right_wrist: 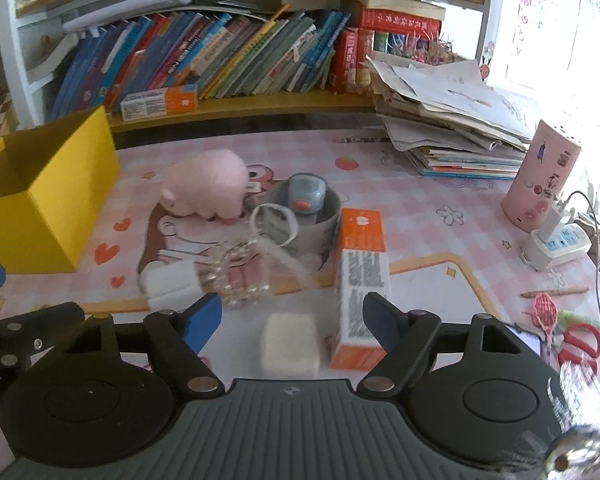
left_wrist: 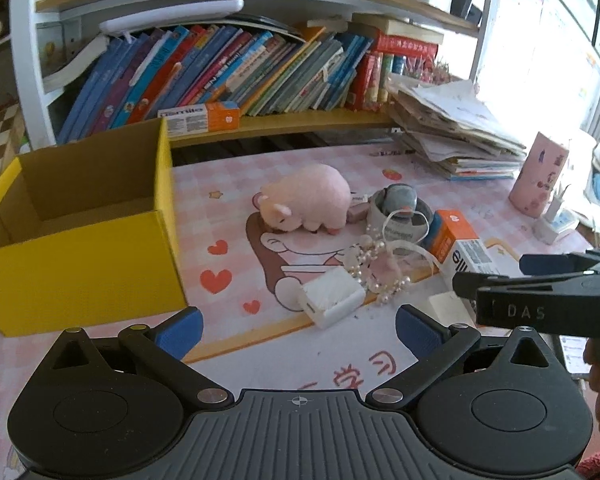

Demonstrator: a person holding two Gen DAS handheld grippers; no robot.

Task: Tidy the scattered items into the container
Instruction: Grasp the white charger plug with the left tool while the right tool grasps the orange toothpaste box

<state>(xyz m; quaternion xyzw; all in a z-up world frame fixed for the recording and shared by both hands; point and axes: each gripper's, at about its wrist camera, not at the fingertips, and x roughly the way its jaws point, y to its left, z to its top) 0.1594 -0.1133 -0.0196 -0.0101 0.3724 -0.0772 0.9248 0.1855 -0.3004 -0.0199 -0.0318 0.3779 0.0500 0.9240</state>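
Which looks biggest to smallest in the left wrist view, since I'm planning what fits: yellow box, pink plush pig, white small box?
1. yellow box, clearly largest
2. pink plush pig
3. white small box, smallest though nearer the camera than the pig

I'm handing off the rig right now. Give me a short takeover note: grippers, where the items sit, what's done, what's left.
Left gripper: open, empty, above the mat.
Right gripper: open, empty, fingers either side of the white block and orange box.
Yellow box: far left, appears empty.
On the mat: pink plush, grey cup, pearl bracelet, white tray.
Done: nothing binned yet.
Left: move all of it into the yellow box.
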